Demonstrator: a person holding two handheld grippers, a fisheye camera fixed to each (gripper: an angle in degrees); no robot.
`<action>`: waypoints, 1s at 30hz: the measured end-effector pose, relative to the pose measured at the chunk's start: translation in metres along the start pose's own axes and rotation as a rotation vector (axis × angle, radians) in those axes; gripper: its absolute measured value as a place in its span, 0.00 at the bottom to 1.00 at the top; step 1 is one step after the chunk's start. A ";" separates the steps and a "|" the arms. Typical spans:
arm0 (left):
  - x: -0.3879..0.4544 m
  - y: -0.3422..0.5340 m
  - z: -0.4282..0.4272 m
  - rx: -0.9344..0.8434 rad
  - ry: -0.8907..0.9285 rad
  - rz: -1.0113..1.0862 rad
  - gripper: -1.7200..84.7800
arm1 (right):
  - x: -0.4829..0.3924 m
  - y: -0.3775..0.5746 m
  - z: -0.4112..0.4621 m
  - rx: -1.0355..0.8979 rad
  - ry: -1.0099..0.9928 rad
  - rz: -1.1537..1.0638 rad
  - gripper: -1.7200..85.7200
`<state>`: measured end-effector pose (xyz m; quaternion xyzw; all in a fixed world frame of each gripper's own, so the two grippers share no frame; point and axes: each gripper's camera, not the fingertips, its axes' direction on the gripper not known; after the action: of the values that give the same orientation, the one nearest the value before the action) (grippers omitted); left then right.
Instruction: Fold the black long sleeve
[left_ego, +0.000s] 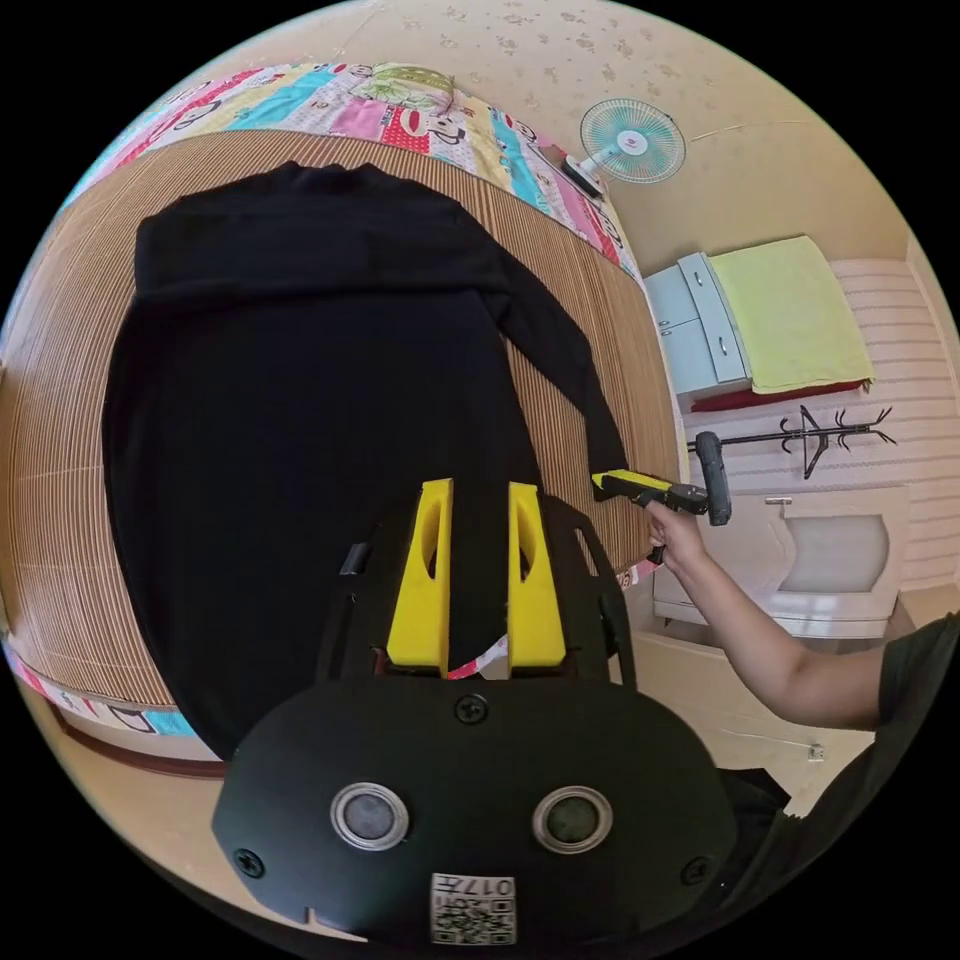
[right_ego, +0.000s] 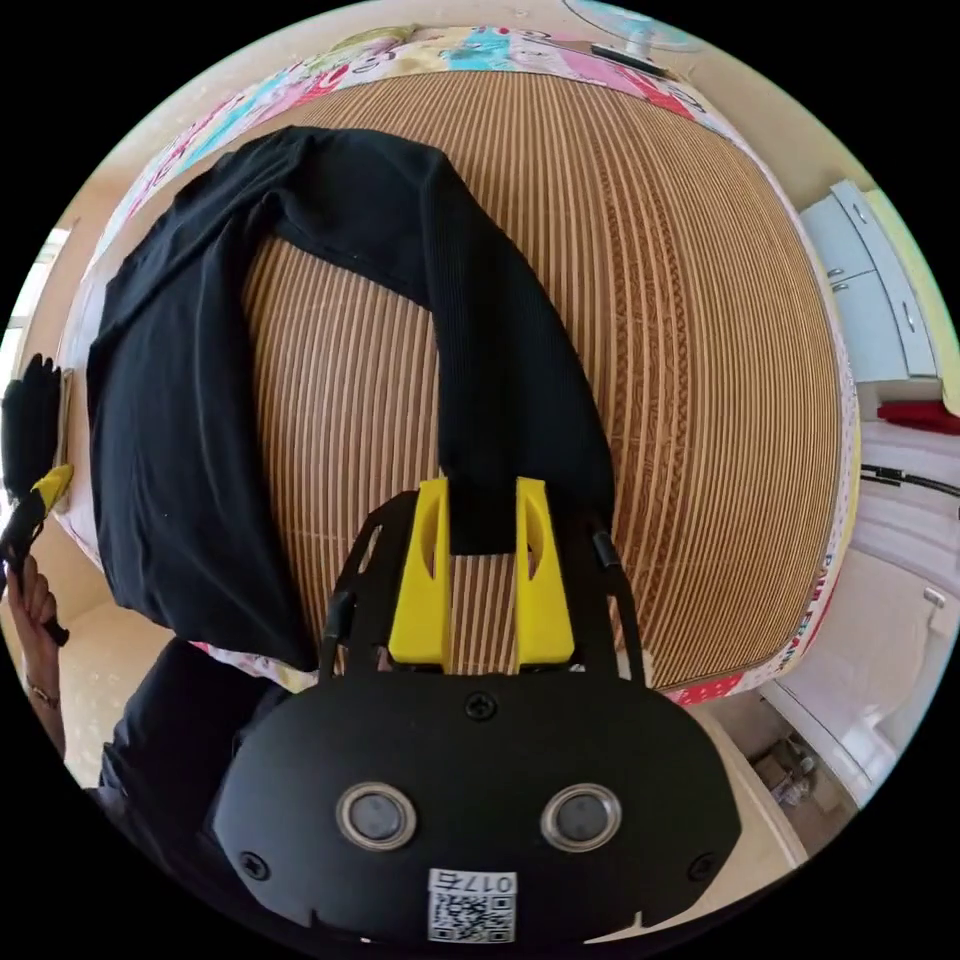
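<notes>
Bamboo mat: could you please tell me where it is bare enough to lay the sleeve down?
The bamboo mat is bare on the wide patch beyond the sleeve, out to the cartoon-print sheet at its edge. A smaller bare pocket lies between sleeve and black long sleeve shirt's body. The left half is crowded by the body.

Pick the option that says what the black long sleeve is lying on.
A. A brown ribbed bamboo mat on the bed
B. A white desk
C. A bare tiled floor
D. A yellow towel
A: the black long sleeve lies spread on the brown ribbed mat, which covers the bed's colourful sheet; the right gripper has the sleeve cuff between its jaws over that mat.
</notes>
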<state>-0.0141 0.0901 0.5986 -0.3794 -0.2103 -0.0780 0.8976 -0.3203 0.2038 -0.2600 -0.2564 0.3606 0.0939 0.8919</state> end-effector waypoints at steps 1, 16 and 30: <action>-0.002 0.001 0.001 -0.009 0.008 -0.007 0.12 | 0.014 -0.001 -0.018 0.021 -0.251 -0.052 0.06; -0.038 -0.003 -0.003 -0.013 0.040 -0.032 0.12 | 0.301 0.156 -0.006 0.714 -1.101 0.906 0.11; -0.080 -0.004 -0.023 -0.049 0.046 -0.063 0.12 | 0.231 0.019 0.015 0.859 -1.343 0.817 0.07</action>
<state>-0.0806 0.0693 0.5524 -0.3925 -0.1997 -0.1200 0.8898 -0.1518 0.2238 -0.4180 0.3569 -0.1701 0.3912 0.8310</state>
